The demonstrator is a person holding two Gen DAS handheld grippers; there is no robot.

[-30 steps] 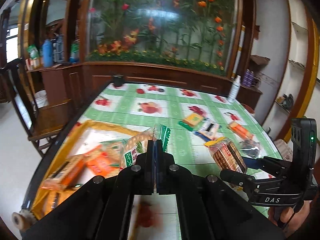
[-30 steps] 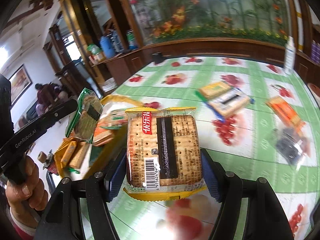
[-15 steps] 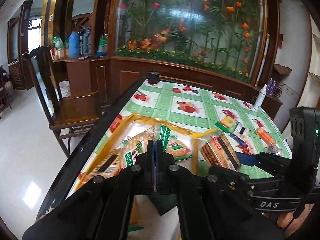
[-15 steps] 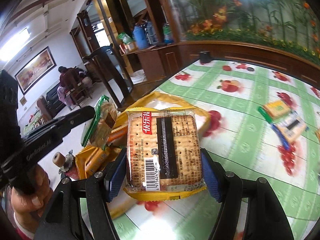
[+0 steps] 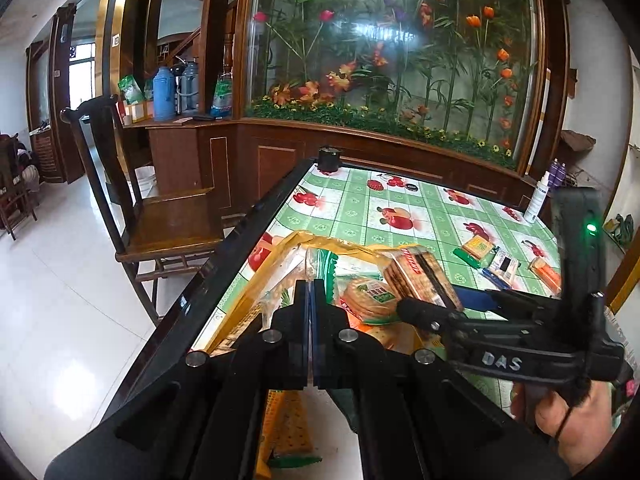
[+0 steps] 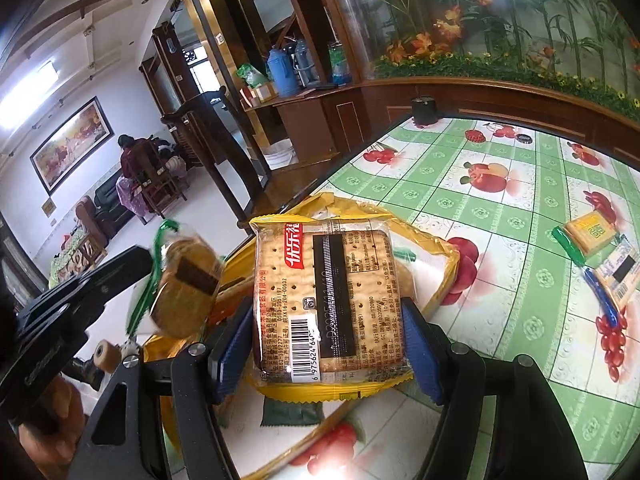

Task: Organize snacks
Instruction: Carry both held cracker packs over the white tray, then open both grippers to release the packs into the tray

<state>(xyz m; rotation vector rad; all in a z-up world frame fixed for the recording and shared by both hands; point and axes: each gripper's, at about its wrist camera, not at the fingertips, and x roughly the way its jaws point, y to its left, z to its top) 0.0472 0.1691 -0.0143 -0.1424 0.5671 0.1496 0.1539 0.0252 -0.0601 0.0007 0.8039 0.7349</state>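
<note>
Right gripper clamps a cracker pack by its side edges, held over the yellow tray at the table edge. Pack's long axis runs along the fingers, barcode end toward the camera, red logo with Chinese characters at the far end; barcode starts 6 975624. Left gripper, jaws pressed together, pinches the clear edge of a green round-biscuit pack, which hangs tilted over the tray. "DAS" is readable on the right gripper body in the left view. More packs lie well apart on the table.

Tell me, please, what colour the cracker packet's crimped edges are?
Yellow, clearest in the right wrist view on the cracker packet.
</note>
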